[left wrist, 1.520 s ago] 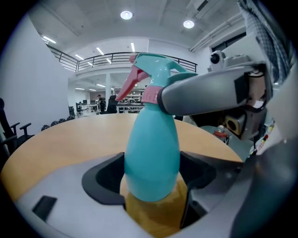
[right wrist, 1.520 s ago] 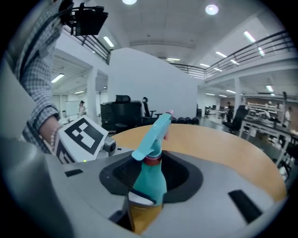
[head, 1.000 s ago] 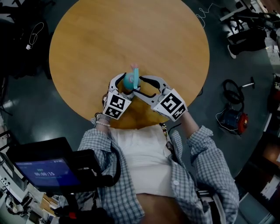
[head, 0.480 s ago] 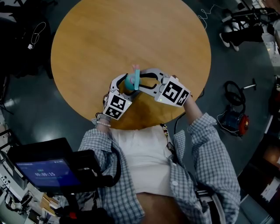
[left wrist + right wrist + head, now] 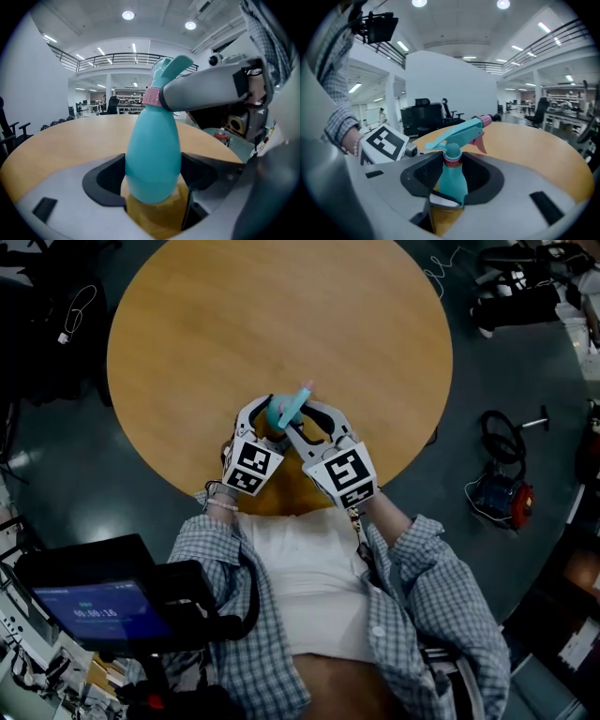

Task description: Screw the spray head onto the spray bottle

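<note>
Round wooden desk (image 5: 234, 324): right claw (image 5: 452, 180) is twisting the spray head (image 5: 461, 131).
Its jaws are just closing onto the collar (image 5: 452, 161) and swinging the head rightward, so threading seems under way; left claw (image 5: 152, 180) is clamping the spray bottle (image 5: 152, 145) at the desk's near edge.

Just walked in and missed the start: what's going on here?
A person works two handheld grippers over the round table. The left gripper clamps the teal spray bottle. The right gripper has just been closing its jaws round the pink collar of the spray head, gripping it to screw it on.
</note>
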`<state>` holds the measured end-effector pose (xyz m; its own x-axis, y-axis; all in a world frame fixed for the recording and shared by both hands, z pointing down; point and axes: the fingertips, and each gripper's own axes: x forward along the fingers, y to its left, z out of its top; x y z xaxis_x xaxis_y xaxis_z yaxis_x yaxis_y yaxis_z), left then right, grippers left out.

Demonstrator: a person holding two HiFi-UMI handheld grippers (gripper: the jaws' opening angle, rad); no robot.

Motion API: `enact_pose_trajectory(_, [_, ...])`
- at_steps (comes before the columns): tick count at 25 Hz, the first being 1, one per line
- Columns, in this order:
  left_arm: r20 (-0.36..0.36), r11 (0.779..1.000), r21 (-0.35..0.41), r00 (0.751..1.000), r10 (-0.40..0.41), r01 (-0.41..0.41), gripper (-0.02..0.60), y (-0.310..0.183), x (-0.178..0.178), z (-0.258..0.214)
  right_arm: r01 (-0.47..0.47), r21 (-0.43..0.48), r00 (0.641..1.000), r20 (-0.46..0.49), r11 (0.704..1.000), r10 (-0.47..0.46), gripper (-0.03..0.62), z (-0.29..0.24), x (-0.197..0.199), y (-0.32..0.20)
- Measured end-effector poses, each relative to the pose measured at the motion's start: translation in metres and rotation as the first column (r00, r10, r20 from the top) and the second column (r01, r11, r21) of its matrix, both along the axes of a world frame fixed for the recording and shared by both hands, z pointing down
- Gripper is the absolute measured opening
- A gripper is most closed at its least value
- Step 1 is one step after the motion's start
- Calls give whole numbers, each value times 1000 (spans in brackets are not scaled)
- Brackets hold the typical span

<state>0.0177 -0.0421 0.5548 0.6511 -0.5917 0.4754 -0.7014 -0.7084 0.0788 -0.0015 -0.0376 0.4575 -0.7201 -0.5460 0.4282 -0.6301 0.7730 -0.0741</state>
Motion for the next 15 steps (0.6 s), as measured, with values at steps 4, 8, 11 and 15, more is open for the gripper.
enact_pose_trajectory(4, [0,1000,-1,1000,-21,21,374,-1,-2,1,-223,-30,975,-16,974,223,121,2,1,-3])
enact_pose_trajectory(8, [-7,1000,-4,1000,-7,7,374,-2,-1,2,-140,-20,990,19,990,140,121,4,-1,-4])
enact_pose_trajectory(11, [-6,1000,-8,1000,24,-24,374,-2,1,3,14,-10,1000,26,1000,-14,121,5,0,-4])
enact_pose_trajectory(15, [-10,999,-7,999,35,-35,374,-2,1,4,107,17,994,-20,994,-107,121,5,-2,-3])
